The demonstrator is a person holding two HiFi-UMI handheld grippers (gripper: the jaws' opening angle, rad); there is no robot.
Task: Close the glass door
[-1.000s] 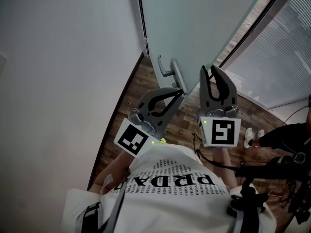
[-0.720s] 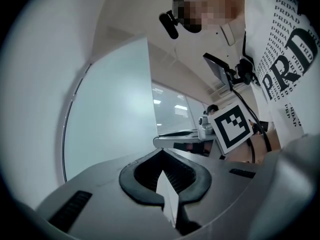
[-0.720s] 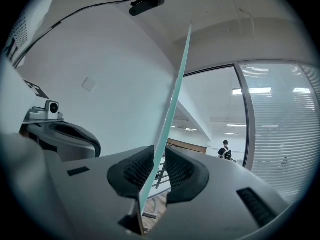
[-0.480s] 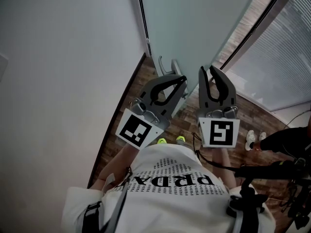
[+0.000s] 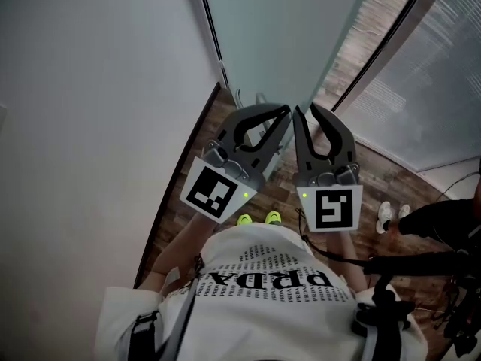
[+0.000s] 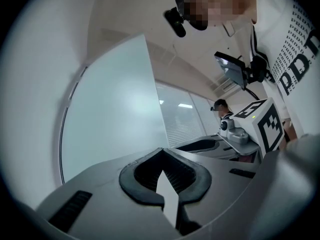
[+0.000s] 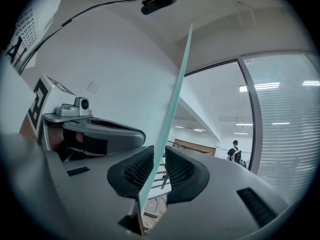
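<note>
Glass door [image 5: 293, 28] stands ajar, frosted and pale green, swung out from the white wall [image 5: 90, 126] over the dark wood floor [image 5: 361, 164], its free edge pointing back at the person. A glazed partition [image 5: 443, 66] with blinds fills the right side. Now the grippers: both are up at that edge, side by side and nearly touching. Right gripper [image 5: 303, 110] has its jaws a little apart and straddles the door's edge. The glass runs right between the ribbed pads, tight to one pad, with a sliver of gap at the other. Left gripper [image 5: 284, 113] sits on the wall side of the door, jaw tips pressed together, nothing held in the loop behind them. Just past it, the metal door handle [image 5: 259, 98] peeks out.
</note>
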